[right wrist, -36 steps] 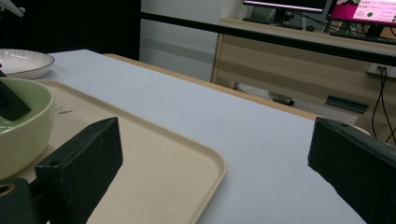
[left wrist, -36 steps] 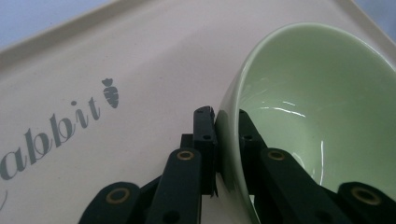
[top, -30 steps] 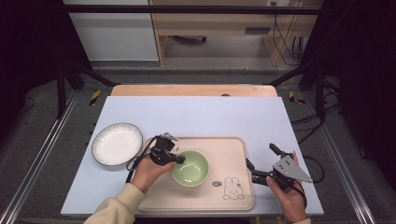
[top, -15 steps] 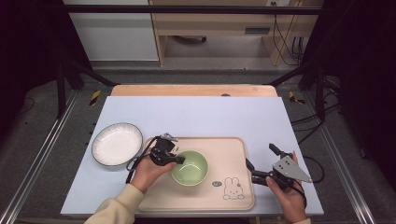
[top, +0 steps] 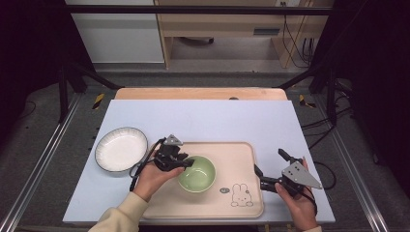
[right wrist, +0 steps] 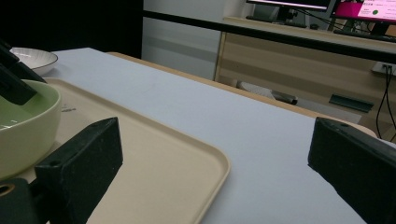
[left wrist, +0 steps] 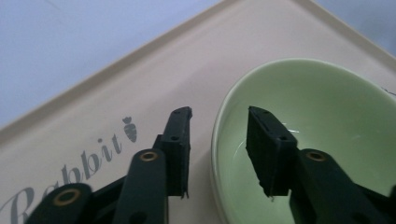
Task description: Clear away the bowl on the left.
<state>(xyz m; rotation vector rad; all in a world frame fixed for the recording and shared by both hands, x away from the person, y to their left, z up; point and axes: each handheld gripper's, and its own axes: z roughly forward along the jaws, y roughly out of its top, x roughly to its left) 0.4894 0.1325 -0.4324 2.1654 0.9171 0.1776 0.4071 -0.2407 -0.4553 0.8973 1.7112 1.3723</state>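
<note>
High view: beige tray (top: 241, 159) with a rabbit print sits near the front edge of the pale blue table (top: 203, 116); green bowl (top: 197, 173) lies on the tray's left half. White plate (top: 121, 148) rests on the table at 9 o'clock from the bowl, off the tray. Left gripper (top: 186, 163) is at the bowl's 9 o'clock rim; right gripper (top: 270, 166) sits at the tray's 3 o'clock edge, jaws spread wide, holding nothing. Left gripper view: left gripper (left wrist: 218, 140) jaws part-open and straddling the bowl (left wrist: 317, 140) rim, one inside, one outside over the tray (left wrist: 116, 93), not clamped. Right gripper view: right gripper (right wrist: 224, 163) jaws wide apart over the tray (right wrist: 154, 158) corner; bowl (right wrist: 23, 126) at 9 o'clock, plate (right wrist: 32, 58) at 10 o'clock.
</note>
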